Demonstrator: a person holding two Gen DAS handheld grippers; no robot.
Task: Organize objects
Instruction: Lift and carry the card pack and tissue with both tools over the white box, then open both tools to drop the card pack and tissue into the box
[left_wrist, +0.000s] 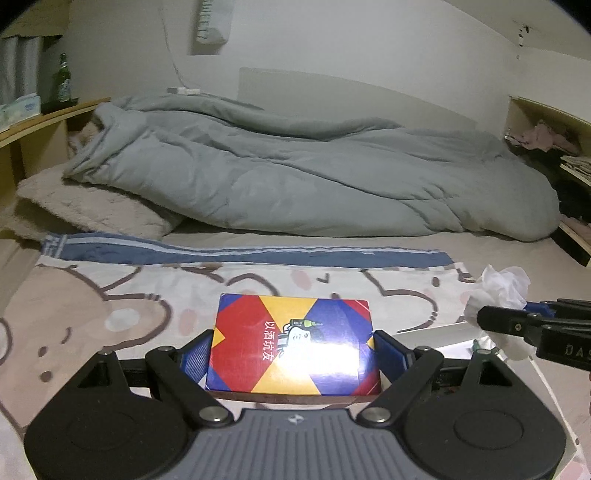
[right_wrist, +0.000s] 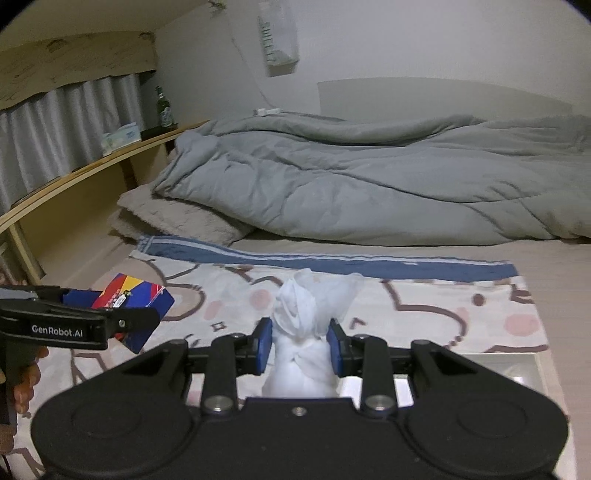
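My left gripper (left_wrist: 293, 350) is shut on a red, yellow and blue card box (left_wrist: 295, 343), held flat above the bear-print cloth (left_wrist: 110, 317). The box also shows in the right wrist view (right_wrist: 136, 295), held by the left gripper (right_wrist: 122, 317) at the far left. My right gripper (right_wrist: 300, 345) is shut on a crumpled white tissue wad (right_wrist: 306, 325), above the cloth (right_wrist: 443, 306). In the left wrist view the tissue (left_wrist: 495, 295) and the right gripper (left_wrist: 517, 321) sit at the right edge.
A white tray (right_wrist: 498, 369) lies on the cloth under my right gripper; its edge shows in the left wrist view (left_wrist: 436, 334). A grey duvet (left_wrist: 295, 177) fills the back of the bed. A wooden shelf (right_wrist: 92, 166) with a green bottle (right_wrist: 164, 109) runs along the left.
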